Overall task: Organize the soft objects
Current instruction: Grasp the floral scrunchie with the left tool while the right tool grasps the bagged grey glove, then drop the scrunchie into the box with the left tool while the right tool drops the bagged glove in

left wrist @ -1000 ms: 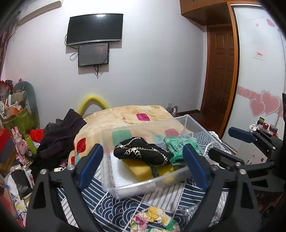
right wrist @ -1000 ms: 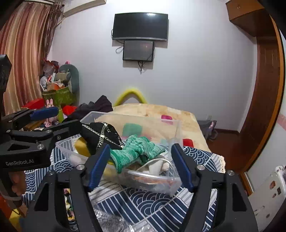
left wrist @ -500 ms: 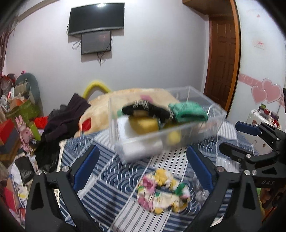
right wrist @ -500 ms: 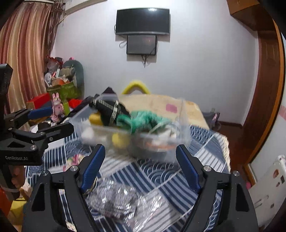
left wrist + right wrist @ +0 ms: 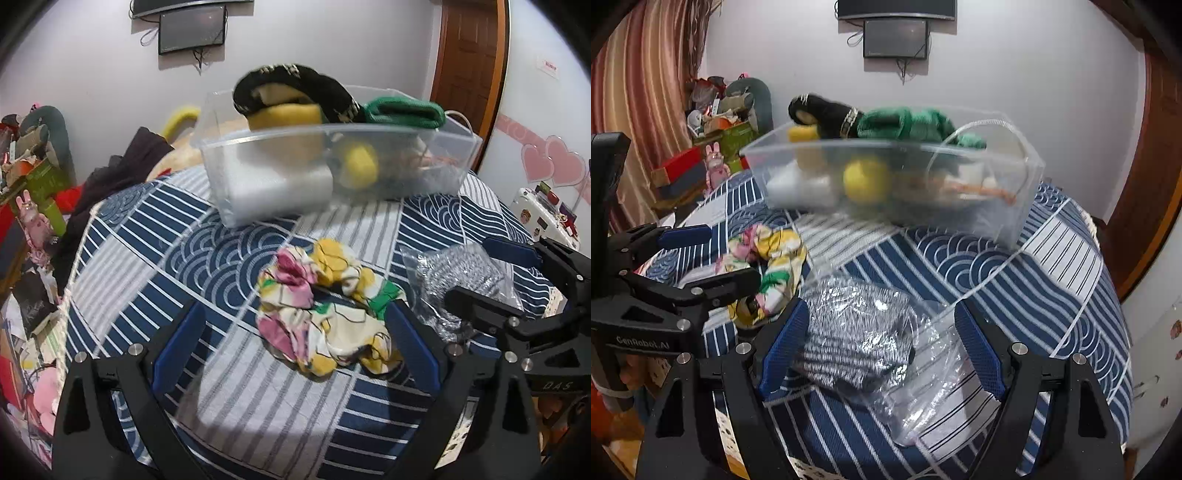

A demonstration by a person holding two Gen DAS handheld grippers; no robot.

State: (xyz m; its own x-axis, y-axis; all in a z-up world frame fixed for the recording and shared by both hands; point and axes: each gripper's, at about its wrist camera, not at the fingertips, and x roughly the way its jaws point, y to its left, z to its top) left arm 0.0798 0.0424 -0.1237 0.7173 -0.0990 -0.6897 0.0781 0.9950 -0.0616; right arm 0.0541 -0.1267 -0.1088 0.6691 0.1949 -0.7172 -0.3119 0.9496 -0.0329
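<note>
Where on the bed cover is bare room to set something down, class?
Free: the striped cover left of the floral cloth, and the far right side beside the clear bin. Crowded: the middle, where floral cloth and bagged grey item lie close.

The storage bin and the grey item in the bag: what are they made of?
Storage bin: clear rigid plastic, apparently; its contents show through glossy walls. Grey item: seemingly black-and-white marled knit, wrapped in a thin, crinkly, shiny plastic bag.
</note>
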